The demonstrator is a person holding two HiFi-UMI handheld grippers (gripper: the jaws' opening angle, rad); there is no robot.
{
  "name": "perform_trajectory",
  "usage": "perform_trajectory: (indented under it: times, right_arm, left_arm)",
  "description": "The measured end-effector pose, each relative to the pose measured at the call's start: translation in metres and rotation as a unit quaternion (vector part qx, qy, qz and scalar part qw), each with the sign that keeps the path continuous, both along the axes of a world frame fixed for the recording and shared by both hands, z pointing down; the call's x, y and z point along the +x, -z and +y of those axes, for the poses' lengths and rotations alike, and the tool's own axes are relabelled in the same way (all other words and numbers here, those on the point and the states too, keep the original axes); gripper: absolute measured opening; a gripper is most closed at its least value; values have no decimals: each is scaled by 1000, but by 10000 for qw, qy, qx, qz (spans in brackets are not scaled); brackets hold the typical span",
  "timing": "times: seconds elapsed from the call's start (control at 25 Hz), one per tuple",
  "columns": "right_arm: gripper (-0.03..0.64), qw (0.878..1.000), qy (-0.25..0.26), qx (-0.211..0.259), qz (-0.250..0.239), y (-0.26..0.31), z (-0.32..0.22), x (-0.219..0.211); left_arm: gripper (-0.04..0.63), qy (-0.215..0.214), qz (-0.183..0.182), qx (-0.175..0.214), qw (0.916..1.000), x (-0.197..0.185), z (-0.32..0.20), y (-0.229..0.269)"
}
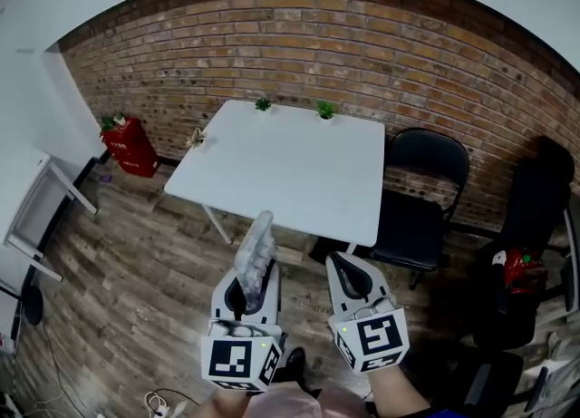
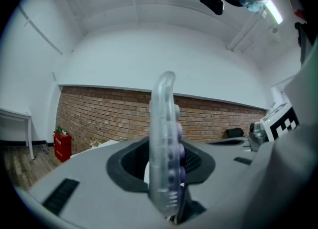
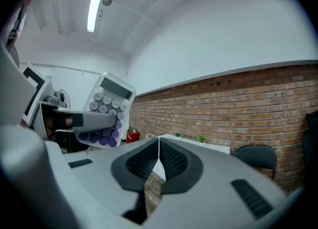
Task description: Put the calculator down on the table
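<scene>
My left gripper (image 1: 256, 273) is shut on a pale calculator (image 1: 255, 250) with round purple keys, held upright and edge-on above the wooden floor. In the left gripper view the calculator (image 2: 165, 143) stands between the jaws, its keys facing right. The right gripper view shows its face and display (image 3: 106, 110) off to the left. My right gripper (image 1: 349, 271) is shut with nothing in it, the pads (image 3: 159, 159) meeting. The white table (image 1: 290, 167) stands ahead of both grippers, bare in the middle.
Two small green plants (image 1: 324, 110) sit on the table's far edge and a third at its left corner. A black folding chair (image 1: 419, 199) stands right of the table. A red box (image 1: 130, 145) lies by the brick wall. A white shelf (image 1: 36, 217) is at left.
</scene>
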State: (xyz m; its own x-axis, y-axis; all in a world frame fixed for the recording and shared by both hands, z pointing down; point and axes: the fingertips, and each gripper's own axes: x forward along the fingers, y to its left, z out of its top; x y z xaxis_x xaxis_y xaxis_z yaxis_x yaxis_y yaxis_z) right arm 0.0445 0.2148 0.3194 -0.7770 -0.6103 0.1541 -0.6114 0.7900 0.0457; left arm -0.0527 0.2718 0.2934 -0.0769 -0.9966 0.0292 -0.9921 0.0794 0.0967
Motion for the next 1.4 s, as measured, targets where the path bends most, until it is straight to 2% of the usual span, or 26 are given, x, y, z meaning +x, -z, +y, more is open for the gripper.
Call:
perform_trajectory:
  times: [0.32, 0.8, 1.04, 1.4]
  right_arm:
    - [5, 9997, -193, 132, -23, 7, -34, -37]
    - [3, 9989, -457, -70, 48, -10, -85, -42]
    - [3, 9980, -561, -271, 82, -31, -136, -40]
    - [3, 9963, -635, -545, 195, -49, -241, -41]
  left_arm:
    - [135, -105, 48, 83, 9999, -47, -38, 3]
    - [135, -331, 142, -171, 9992, -56, -93, -22]
    - [135, -470, 144, -377, 9981, -51, -148, -43]
    - [135, -570, 215, -628, 9962, -49, -253, -62]
